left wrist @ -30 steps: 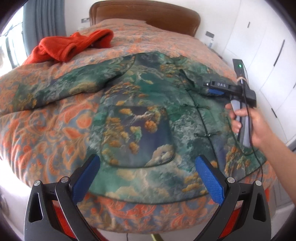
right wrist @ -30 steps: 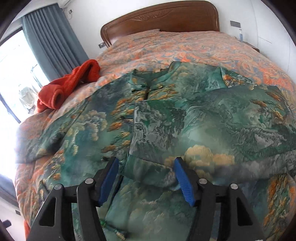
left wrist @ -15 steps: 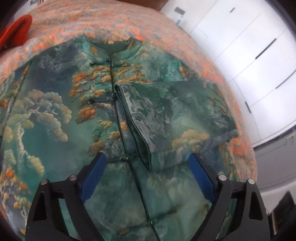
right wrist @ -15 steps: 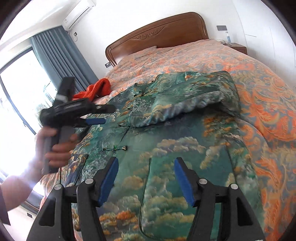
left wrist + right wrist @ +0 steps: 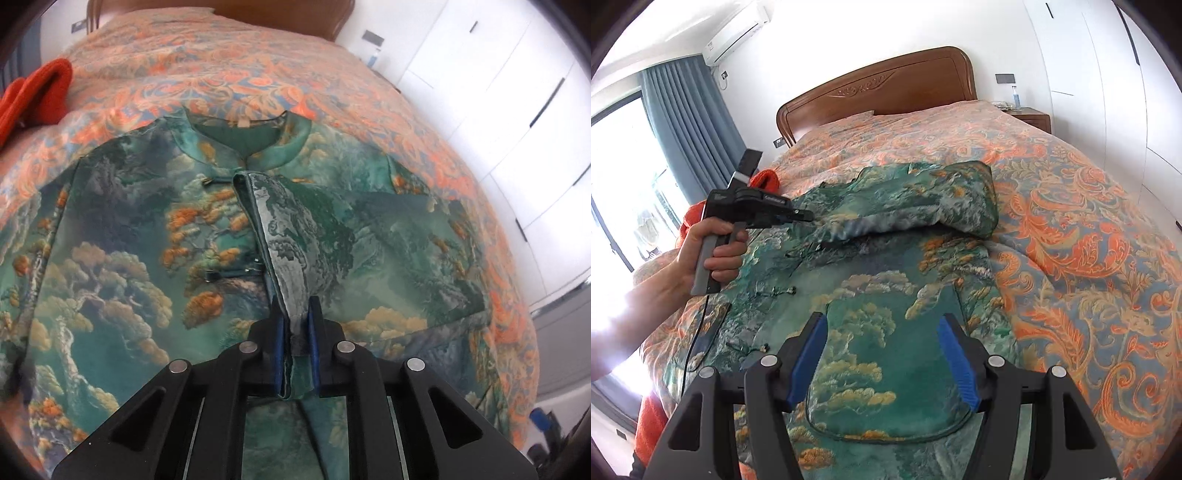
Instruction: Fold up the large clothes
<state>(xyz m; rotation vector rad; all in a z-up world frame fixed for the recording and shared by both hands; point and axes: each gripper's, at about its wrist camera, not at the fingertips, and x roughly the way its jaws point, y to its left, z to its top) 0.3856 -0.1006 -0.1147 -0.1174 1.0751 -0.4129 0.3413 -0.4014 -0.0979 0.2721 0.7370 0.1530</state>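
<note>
Between the left gripper (image 5: 294, 325) pads sits the folded sleeve's (image 5: 295, 236) cuff, jaws just closed on it; sleeve runs away toward the collar of the jacket (image 5: 882, 317), flat on the bed (image 5: 1071, 229). Right gripper (image 5: 882, 363) spread, empty, farther off.

I looked out over a wide bed (image 5: 1071, 206) under an orange-and-blue paisley quilt, its carved wooden headboard (image 5: 879, 92) against a white wall. On my left, blue-grey curtains (image 5: 690, 125) hung beside a glaring bright window (image 5: 617, 177), with an air conditioner (image 5: 737, 35) mounted high above them. On my right stood a small nightstand (image 5: 1032, 118) and white wardrobe doors (image 5: 1108, 74).
</note>
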